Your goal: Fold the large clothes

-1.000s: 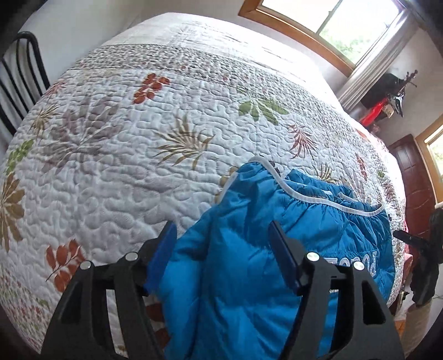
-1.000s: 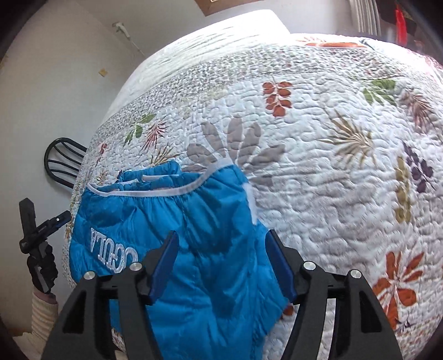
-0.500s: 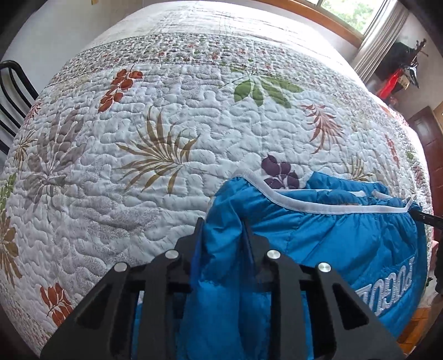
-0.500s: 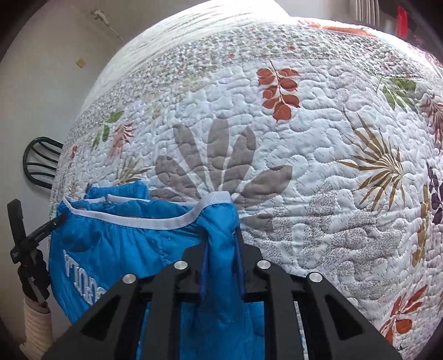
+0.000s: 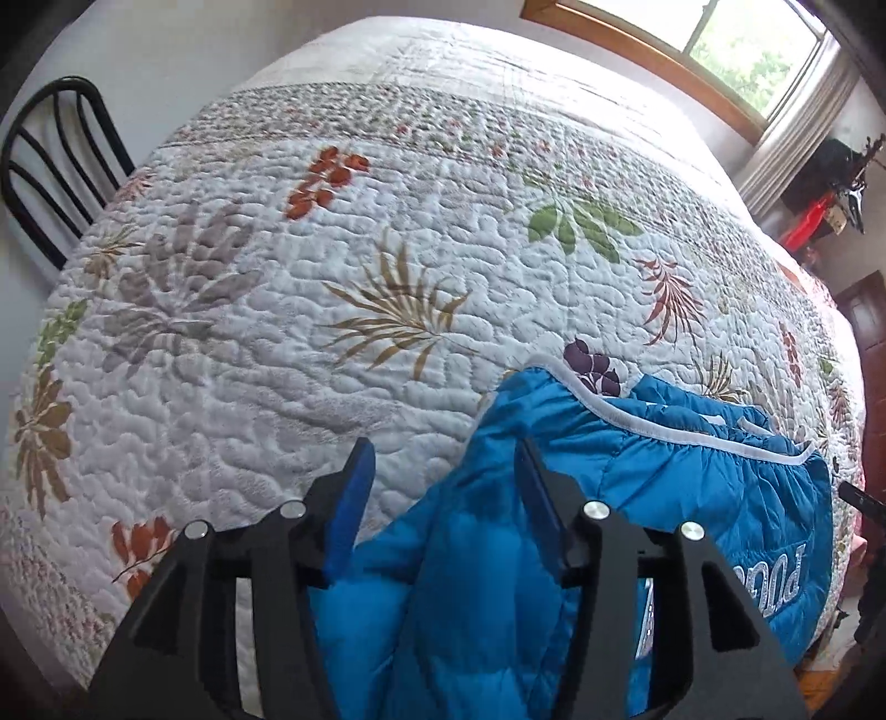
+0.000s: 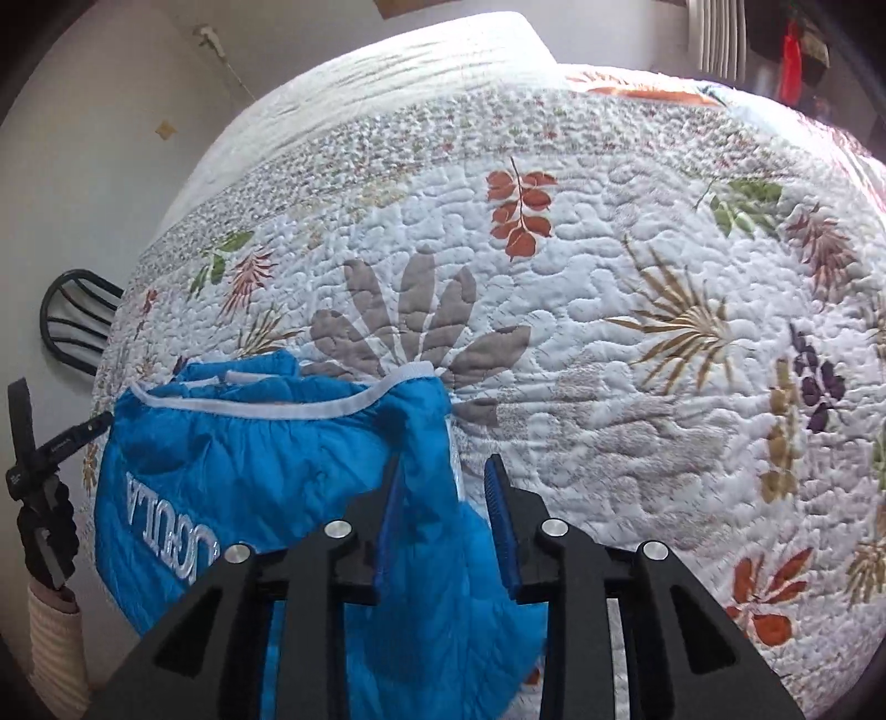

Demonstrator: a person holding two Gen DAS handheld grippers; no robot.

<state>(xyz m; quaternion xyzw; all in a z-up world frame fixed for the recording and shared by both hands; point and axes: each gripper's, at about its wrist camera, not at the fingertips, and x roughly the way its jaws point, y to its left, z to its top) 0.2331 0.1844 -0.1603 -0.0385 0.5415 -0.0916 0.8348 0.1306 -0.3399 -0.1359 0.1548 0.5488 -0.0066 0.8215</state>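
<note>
Lying on the leafy quilt (image 5: 387, 232) near its front edge is a blue jacket (image 5: 692, 498), puffy, with white trim along its far hem. Both grippers are seen spread open over it, nothing pinched. In the left view, the left gripper (image 5: 440, 498) is parked over the jacket's left side, with a raised ridge of blue fabric sitting between the parted jaws but not clamped; the left pad (image 5: 349, 509) is over bare quilt. In the right view, the right gripper (image 6: 446, 520) is placed over the jacket's right edge, jaws less widely parted, fabric between them too.

Stuff only caught from one side: a window (image 5: 736, 39) with a wood frame and a curtain is shown in the left view, plus something red and black by the wall. White lettering on the jacket is seen in both, but it's read more clearly in the right view, upside down. A black chair (image 6: 77, 321) is picked up in both views. The left gripper itself, held in a gloved hand (image 6: 44, 531), is only seen in the right view, at the left edge.
</note>
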